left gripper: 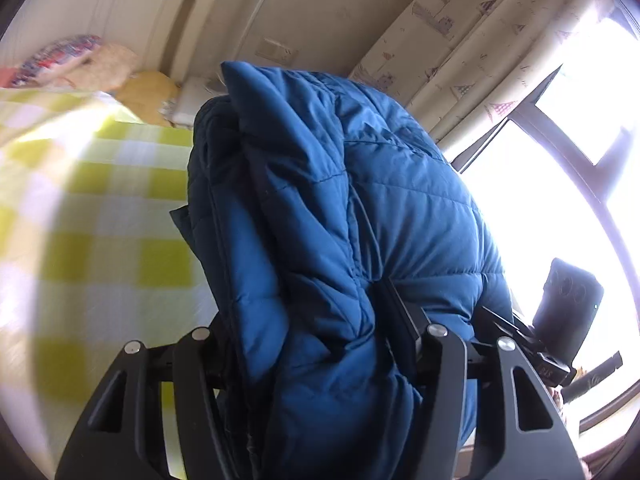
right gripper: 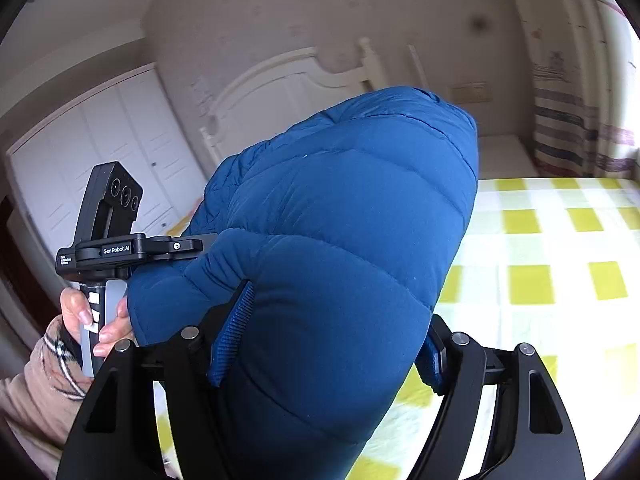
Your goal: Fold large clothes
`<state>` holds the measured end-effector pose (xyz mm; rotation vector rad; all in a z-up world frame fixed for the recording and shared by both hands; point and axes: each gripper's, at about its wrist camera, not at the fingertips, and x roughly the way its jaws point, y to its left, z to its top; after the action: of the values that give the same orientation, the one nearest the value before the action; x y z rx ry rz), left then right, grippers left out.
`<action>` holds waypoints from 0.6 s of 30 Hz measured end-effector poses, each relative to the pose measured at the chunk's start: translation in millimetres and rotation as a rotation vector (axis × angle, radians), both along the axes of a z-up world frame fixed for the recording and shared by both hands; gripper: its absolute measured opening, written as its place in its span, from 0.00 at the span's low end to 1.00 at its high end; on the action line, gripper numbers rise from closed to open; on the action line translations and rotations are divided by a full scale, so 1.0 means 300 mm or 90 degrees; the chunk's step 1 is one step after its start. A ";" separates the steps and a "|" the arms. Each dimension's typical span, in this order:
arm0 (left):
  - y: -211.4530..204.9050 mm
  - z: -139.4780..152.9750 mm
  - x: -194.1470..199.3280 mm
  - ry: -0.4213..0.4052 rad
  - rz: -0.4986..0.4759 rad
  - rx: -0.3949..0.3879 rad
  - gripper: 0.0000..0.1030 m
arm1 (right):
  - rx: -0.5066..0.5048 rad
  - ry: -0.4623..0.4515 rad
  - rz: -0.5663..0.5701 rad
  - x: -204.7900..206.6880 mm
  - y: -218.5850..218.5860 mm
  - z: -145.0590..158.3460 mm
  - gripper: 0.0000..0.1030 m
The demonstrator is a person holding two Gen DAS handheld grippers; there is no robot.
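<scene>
Yellow-check bed (right gripper: 560, 248) below; blue puffer jacket (right gripper: 340, 220) lifted above it, left gripper (left gripper: 320, 344) & right gripper (right gripper: 328, 340) fingers both clenched on it. Risk: slick, bulky padding could slip out.

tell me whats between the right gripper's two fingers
A thick fold of the blue puffer jacket fills the right gripper, pads pressing it, as the right wrist view shows.

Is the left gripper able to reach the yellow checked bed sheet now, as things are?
Probably not directly. The left gripper is shut on a thick bundle of the blue puffer jacket, which fills its fingers and hangs in front. The checked sheet lies beyond; the jacket would touch it first.
</scene>
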<state>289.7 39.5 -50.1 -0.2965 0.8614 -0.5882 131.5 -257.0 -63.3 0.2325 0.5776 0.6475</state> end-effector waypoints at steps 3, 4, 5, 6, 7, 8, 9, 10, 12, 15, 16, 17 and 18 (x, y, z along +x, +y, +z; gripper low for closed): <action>-0.106 -0.174 0.152 0.074 0.016 0.038 0.75 | -0.025 0.099 -0.032 0.122 -0.057 -0.131 0.76; -0.122 -0.225 0.171 0.071 0.031 0.033 0.86 | -0.059 0.152 -0.064 0.159 -0.066 -0.205 0.80; -0.118 -0.249 0.166 0.041 0.046 0.002 0.88 | -0.005 0.155 -0.079 0.156 -0.102 -0.236 0.85; -0.112 -0.260 0.164 0.044 0.057 -0.012 0.89 | 0.021 0.164 -0.077 0.140 -0.115 -0.245 0.85; -0.124 -0.262 0.172 0.055 0.068 -0.030 0.89 | 0.013 0.164 -0.089 0.117 -0.107 -0.235 0.86; -0.121 -0.261 0.167 0.058 0.075 -0.032 0.91 | -0.006 0.151 -0.110 0.088 -0.093 -0.211 0.87; -0.122 -0.250 0.154 0.048 0.085 -0.021 0.92 | -0.035 0.130 -0.137 0.048 -0.071 -0.182 0.88; -0.124 -0.237 0.133 0.034 0.093 -0.009 0.92 | -0.072 0.096 -0.172 -0.008 -0.036 -0.143 0.88; -0.124 -0.226 0.088 0.007 0.111 0.017 0.92 | -0.099 0.018 -0.201 -0.113 0.033 -0.079 0.96; -0.127 -0.210 0.027 -0.020 0.135 0.045 0.92 | -0.181 -0.051 -0.159 -0.183 0.178 -0.057 0.96; -0.118 -0.204 0.013 -0.019 0.141 0.042 0.92 | -0.260 -0.061 -0.149 -0.199 0.257 -0.083 0.96; -0.105 -0.197 -0.005 -0.015 0.148 0.043 0.92 | -0.311 -0.065 -0.145 -0.204 0.303 -0.105 0.96; -0.084 -0.194 -0.042 -0.019 0.150 0.046 0.92 | -0.331 -0.075 -0.148 -0.223 0.321 -0.123 0.96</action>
<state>277.1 14.2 -108.3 -0.3172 0.8031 -0.3413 64.6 -160.8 -100.3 -0.2221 0.5757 0.2678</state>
